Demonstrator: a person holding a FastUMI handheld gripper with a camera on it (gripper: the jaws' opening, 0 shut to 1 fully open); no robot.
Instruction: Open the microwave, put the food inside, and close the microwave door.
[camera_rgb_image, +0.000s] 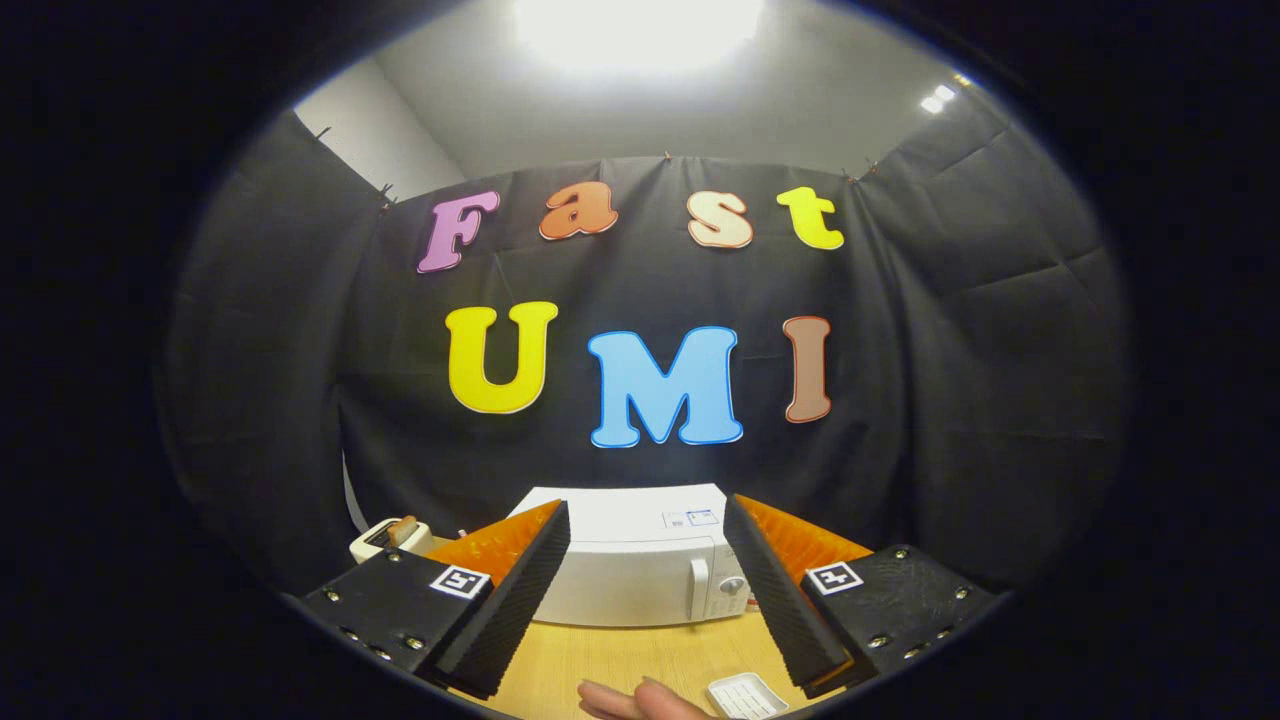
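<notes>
While the gripper stands wide with nothing between its fingers, the entries run from nearest to farthest.

1. Fingertips of a person's hand, nearest of all, resting on the table just before the fingers. Risk: a sweep or closing of the fingers could catch them.

2. Small white tray, rectangular with rounded corners and a ribbed or gridded floor, probably plastic, beside the hand and close under the right finger. Whether it holds food I cannot tell. Judged light; a nudge from that finger could slide or tip it.

3. Gripper fingers: two long wedges with finely ridged inner faces, each mounted on a dark block bearing a square marker. Held apart, they frame the microwave.

4. Wooden table, pale, smooth grain, flat. Little grip for light wares.

5. Microwave, beyond the fingers and framed by them. White boxy case, smooth top with a small sticker, upright bar handle and round knob at the front's right side. Door sits shut. That fits either a stage before opening or one after closing with food within. Risk: a pull on the handle could drag the whole case along the smooth table; a ridged finger could slip off the narrow bar.

6. Toaster, cream, rounded, left of the microwave, with a brownish slice standing in its slot.
</notes>
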